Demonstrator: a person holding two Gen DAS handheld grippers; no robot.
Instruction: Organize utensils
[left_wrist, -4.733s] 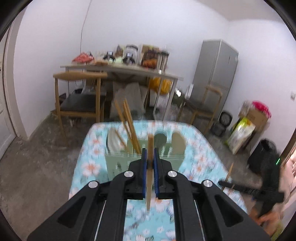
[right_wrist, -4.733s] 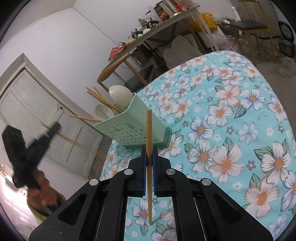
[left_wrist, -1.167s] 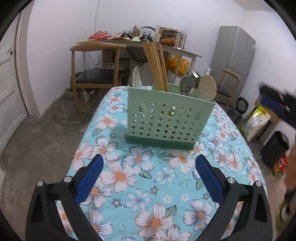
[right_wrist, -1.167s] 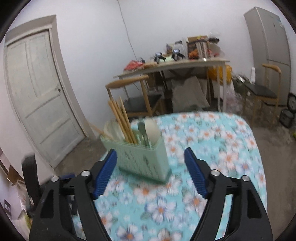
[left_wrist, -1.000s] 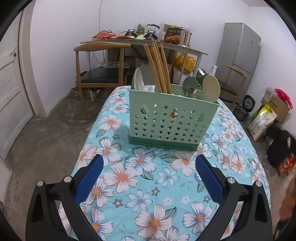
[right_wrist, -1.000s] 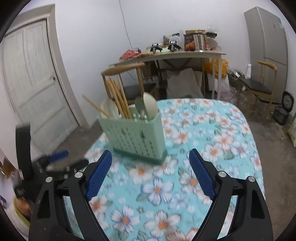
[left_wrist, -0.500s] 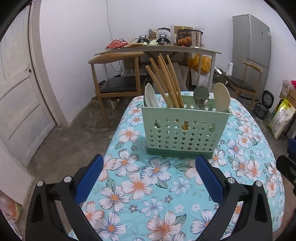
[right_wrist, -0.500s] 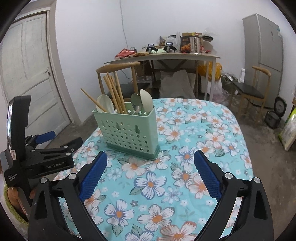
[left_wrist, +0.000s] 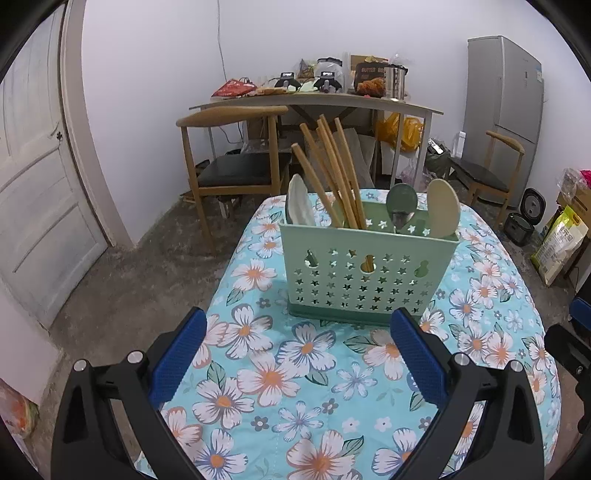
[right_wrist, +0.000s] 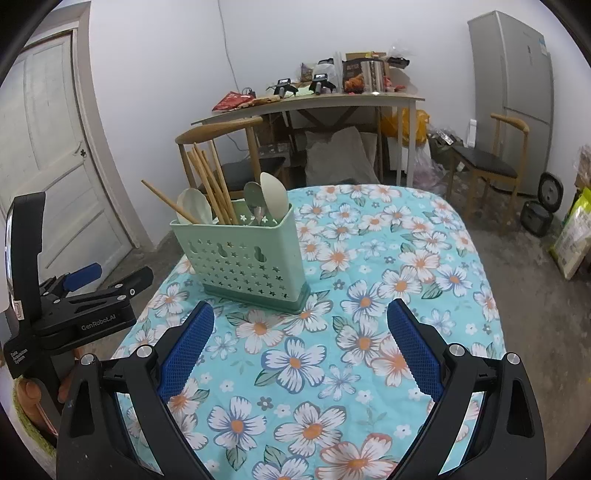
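Both grippers empty now. Left gripper (left_wrist: 298, 356) has its jaws spread wide, nothing between the blue pads, only floral tablecloth (left_wrist: 314, 398) under them. Right gripper (right_wrist: 300, 343) likewise wide apart and holding nothing; its jaws have just been opening the last bit, with no object between them.

Change since a few seconds back: each gripper then pinched a single wooden chopstick upright. Those are gone from the jaws. The chopsticks (left_wrist: 334, 173) now stand bundled in the green utensil caddy (left_wrist: 367, 273), leaning left and away, with one stray stick (right_wrist: 168, 202) in the right wrist view tilted out to the left over the rim. Both cameras have also pulled back from the caddy, so it sits smaller and further off than a second ago.

Caddy location: on the flowered table, far of both grippers, roughly centre in the left view, left of centre in the right view. Inside: white spoon (left_wrist: 300, 206) at the left end, chopsticks in the middle, green spoon (left_wrist: 402, 201) and cream spoon (left_wrist: 443, 206) at the right end.

No loose utensils visible on the cloth in either view. Judgement: sorting looks done or nearly so; only that leaning stick might want straightening.

Background: cluttered table, chairs, fridge, door.
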